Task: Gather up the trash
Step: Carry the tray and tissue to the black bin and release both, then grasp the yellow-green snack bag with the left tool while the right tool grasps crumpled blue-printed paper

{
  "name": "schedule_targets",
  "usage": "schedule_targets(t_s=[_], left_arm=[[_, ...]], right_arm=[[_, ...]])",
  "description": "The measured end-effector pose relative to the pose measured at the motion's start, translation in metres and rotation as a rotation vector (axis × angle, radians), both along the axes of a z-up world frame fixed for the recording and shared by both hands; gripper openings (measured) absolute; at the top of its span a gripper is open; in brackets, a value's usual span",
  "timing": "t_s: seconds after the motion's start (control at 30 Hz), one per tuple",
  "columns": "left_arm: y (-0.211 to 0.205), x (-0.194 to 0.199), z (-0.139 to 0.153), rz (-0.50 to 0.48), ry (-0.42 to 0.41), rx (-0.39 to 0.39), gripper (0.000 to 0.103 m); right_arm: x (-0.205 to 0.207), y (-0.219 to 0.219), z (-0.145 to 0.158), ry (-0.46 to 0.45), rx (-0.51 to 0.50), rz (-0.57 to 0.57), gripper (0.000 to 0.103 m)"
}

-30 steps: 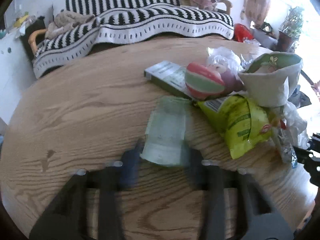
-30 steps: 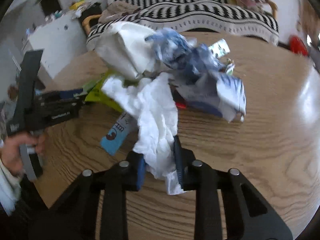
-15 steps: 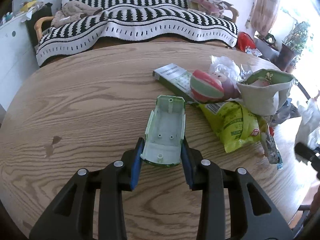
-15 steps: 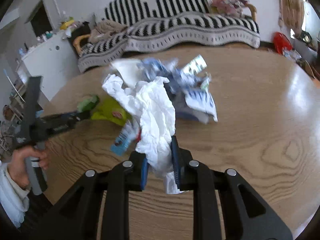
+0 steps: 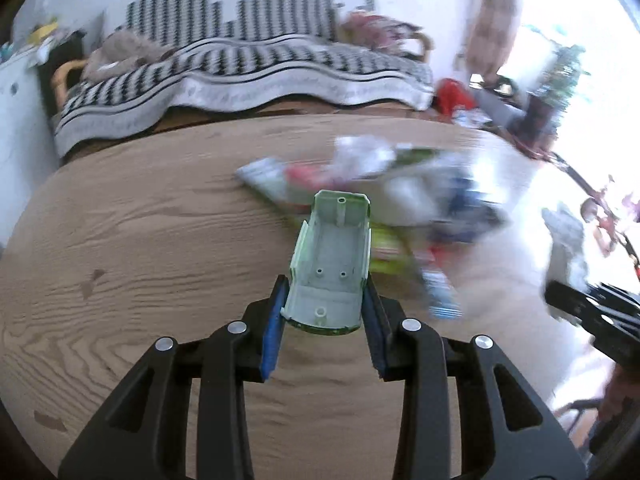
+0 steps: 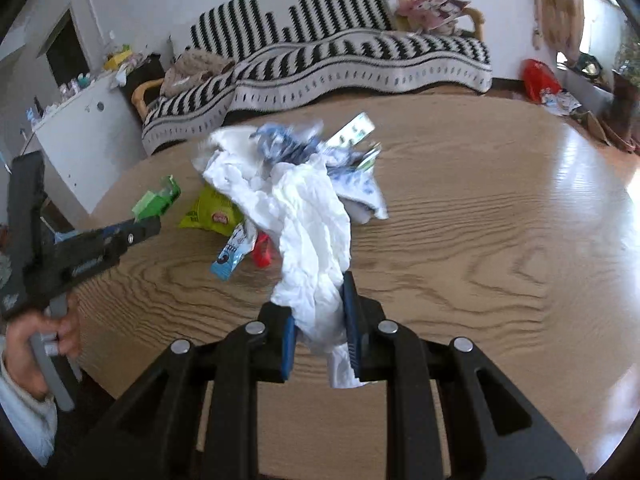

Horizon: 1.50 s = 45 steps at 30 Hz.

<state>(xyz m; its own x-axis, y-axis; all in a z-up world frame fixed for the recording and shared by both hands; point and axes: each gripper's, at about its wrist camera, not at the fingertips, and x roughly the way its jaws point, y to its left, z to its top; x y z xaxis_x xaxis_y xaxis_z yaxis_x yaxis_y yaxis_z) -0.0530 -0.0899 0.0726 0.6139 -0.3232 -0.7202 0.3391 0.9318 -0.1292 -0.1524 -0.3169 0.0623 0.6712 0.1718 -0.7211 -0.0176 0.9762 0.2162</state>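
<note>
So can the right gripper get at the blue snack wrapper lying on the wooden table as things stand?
Probably not: the right gripper is shut on crumpled white paper, which hangs between it and the blue snack wrapper.

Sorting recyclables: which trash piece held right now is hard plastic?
The pale green plastic shell in the left tongs: rigid, moulded, with screw posts. The right tongs hold crumpled white tissue, soft and wrinkled.

No lettering can be read in either view. The yellow-green snack bag [image 6: 211, 211], at about ten o'clock from the white tissue [image 6: 308, 240], carries a small red emblem too blurred to make out, and the blue wrapper [image 6: 234, 254] beside it shows only indistinct white marks.
</note>
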Motion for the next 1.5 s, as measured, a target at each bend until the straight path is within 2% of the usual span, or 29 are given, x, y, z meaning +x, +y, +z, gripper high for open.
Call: schedule_targets(t_s=[0.2, 0.3, 0.4, 0.5, 0.57, 0.63, 0.77, 0.83, 0.87, 0.9, 1.0, 1.13, 1.37, 1.4, 1.43, 1.47, 1.5], left_arm=[[-0.072, -0.063, 0.026, -0.213, 0.007, -0.056, 0.035], [-0.106, -0.096, 0.025, -0.311, 0.031, -0.081, 0.035], [-0.149, -0.128, 0.012, -0.436, 0.090, -0.082, 0.035], [-0.180, -0.155, -0.007, -0.508, 0.156, -0.071, 0.035], [-0.201, -0.170, -0.028, -0.561, 0.231, -0.067, 0.035], [-0.221, -0.180, -0.054, -0.606, 0.287, -0.014, 0.035], [-0.245, -0.188, -0.116, -0.602, 0.389, 0.060, 0.035], [-0.251, -0.195, -0.146, -0.632, 0.441, 0.086, 0.035], [-0.252, -0.194, -0.160, -0.633, 0.504, 0.095, 0.035], [-0.252, -0.190, -0.163, -0.625, 0.530, 0.082, 0.035], [-0.251, -0.184, -0.160, -0.607, 0.515, 0.058, 0.035], [-0.250, -0.180, -0.165, -0.587, 0.535, 0.067, 0.035], [-0.246, -0.181, -0.162, -0.594, 0.514, 0.070, 0.035], [-0.245, -0.183, -0.160, -0.585, 0.507, 0.081, 0.038], [-0.245, -0.183, -0.159, -0.572, 0.503, 0.096, 0.046], [-0.244, -0.183, -0.159, -0.566, 0.499, 0.099, 0.076], [-0.244, -0.184, -0.157, -0.563, 0.485, 0.089, 0.097]], right_arm=[[-0.066, -0.039, 0.032, -0.063, -0.020, -0.120, 0.021], [-0.103, -0.062, 0.039, -0.086, -0.007, -0.185, 0.021], [-0.150, -0.090, 0.044, -0.106, 0.015, -0.275, 0.021], [-0.178, -0.110, 0.035, -0.084, 0.022, -0.324, 0.021], [-0.194, -0.124, 0.012, -0.027, 0.049, -0.362, 0.021], [-0.204, -0.134, -0.014, 0.025, 0.099, -0.394, 0.021], [-0.218, -0.147, -0.076, 0.150, 0.196, -0.451, 0.021], [-0.220, -0.145, -0.106, 0.226, 0.211, -0.465, 0.021], [-0.221, -0.145, -0.116, 0.254, 0.223, -0.466, 0.021], [-0.221, -0.143, -0.124, 0.276, 0.239, -0.461, 0.021], [-0.222, -0.137, -0.134, 0.300, 0.244, -0.451, 0.021], [-0.216, -0.138, -0.131, 0.298, 0.238, -0.460, 0.021], [-0.209, -0.141, -0.132, 0.304, 0.242, -0.456, 0.021], [-0.209, -0.142, -0.131, 0.298, 0.251, -0.467, 0.022], [-0.210, -0.144, -0.130, 0.286, 0.269, -0.477, 0.032], [-0.211, -0.146, -0.127, 0.280, 0.275, -0.489, 0.057], [-0.214, -0.147, -0.125, 0.272, 0.277, -0.500, 0.072]])
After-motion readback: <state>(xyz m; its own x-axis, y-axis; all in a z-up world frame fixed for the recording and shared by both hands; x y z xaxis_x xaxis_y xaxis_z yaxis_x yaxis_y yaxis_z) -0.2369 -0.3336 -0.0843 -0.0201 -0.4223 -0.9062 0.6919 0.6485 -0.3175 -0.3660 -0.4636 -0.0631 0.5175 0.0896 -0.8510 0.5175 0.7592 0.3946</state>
